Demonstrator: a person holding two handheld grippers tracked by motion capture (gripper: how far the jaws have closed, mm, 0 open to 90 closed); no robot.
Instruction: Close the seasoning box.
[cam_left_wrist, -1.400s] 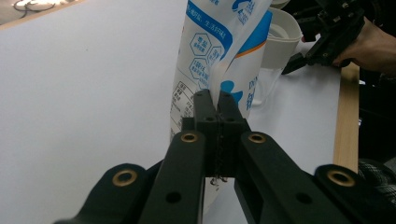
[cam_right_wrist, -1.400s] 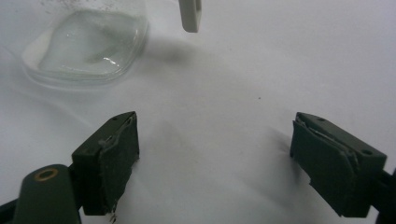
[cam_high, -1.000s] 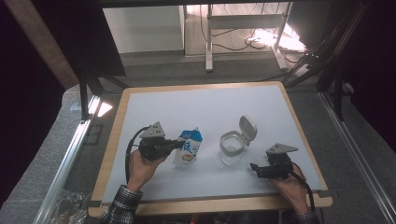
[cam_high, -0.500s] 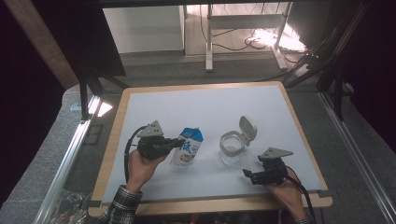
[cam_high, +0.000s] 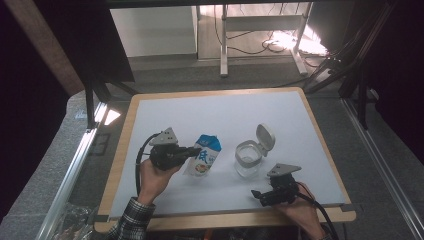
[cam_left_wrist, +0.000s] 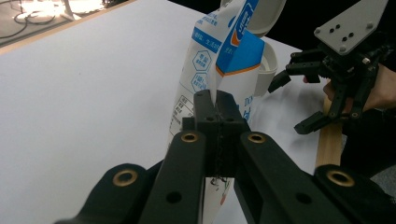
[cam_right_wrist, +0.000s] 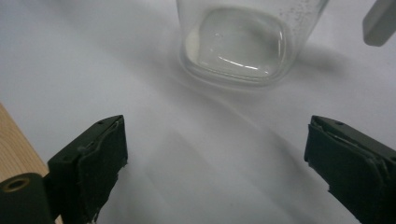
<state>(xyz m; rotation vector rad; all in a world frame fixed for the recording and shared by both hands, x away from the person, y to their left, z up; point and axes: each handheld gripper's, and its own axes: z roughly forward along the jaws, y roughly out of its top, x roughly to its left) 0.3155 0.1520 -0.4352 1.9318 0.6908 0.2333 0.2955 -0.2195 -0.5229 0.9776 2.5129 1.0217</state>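
High view is showing a white mat in a light wooden frame, the table top (cam_high: 225, 120), lying w/ all items toward its near half. Next in size, a blue-and-white milk carton w/ gabled top (cam_high: 202, 156) is standing slightly left of centre, leaning a bit toward the left hand. Just right of it, apart from it, a clear square-bodied glass jar w/ a white hinged flip lid (cam_high: 248, 159) is sitting upright, lid standing open at its far-right side; right gripper view is looking at the jar's base (cam_right_wrist: 240, 42) from close by. Left gripper (cam_high: 192, 151), black w/ grey three-cornered plate, is lying level in the left hand and pinching the carton: in left gripper view its jaws are pressing together on the thin folded edge of the carton (cam_left_wrist: 224, 60). Right gripper (cam_high: 257, 195) is hovering near the front edge of the table top, in front of the jar and not touching it; its jaws have just been opening and are standing wide apart w/ nothing btw. them but bare mat, its fingers (cam_right_wrist: 100, 154) well short of the jar.
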